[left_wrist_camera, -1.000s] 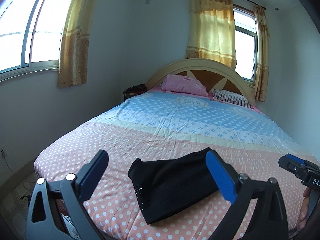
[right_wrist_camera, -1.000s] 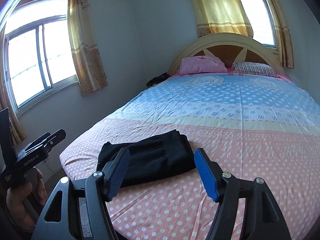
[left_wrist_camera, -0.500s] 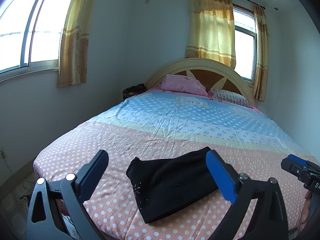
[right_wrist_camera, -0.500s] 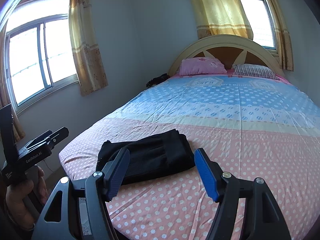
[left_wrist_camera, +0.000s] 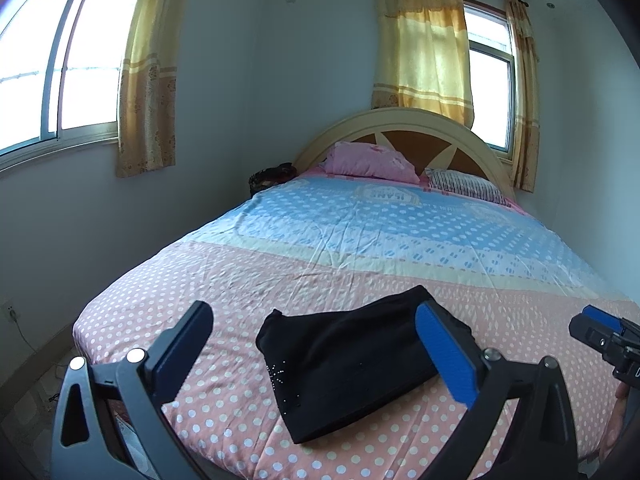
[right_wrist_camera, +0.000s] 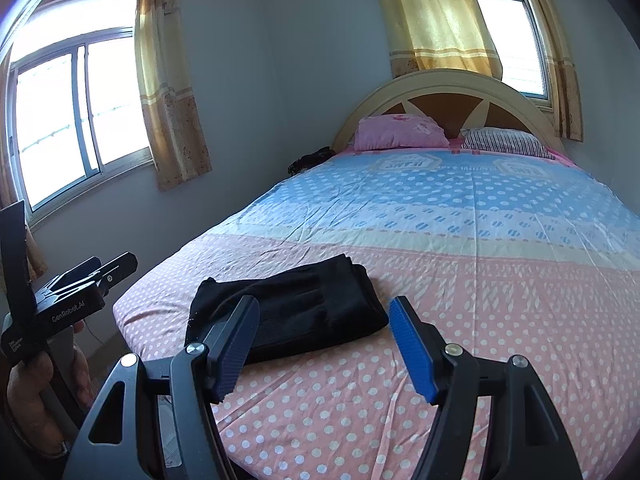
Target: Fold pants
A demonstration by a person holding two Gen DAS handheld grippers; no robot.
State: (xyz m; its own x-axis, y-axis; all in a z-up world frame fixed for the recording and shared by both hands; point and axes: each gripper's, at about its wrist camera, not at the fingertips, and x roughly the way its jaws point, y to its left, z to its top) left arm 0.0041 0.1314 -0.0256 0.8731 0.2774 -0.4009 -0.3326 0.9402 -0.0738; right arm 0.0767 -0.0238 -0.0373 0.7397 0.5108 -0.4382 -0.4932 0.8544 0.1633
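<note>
Lay folded, a black bundle of pants (left_wrist_camera: pixel 352 364) on the bed (left_wrist_camera: pixel 360 248) near its foot edge. Hovered short of it, left tool (left_wrist_camera: pixel 316 354) and right tool (right_wrist_camera: pixel 324 344), both gaping, gripping nothing. Could snag one layer and undo the fold.

The one clear piece of writing is "GenRobot.AI", in pale letters on the black side of the left gripper (right_wrist_camera: pixel 105 270) where it shows at the left edge of the right wrist view; a smaller white label lower on its body is too tiny to read. The bedsheet (left_wrist_camera: pixel 360 248) carries badge-shaped emblems near the pillows, and the nearest one seems to read "JEANS" upside down from here, though the letters are soft. A second emblem further right on the sheet is too faint to make out
</note>
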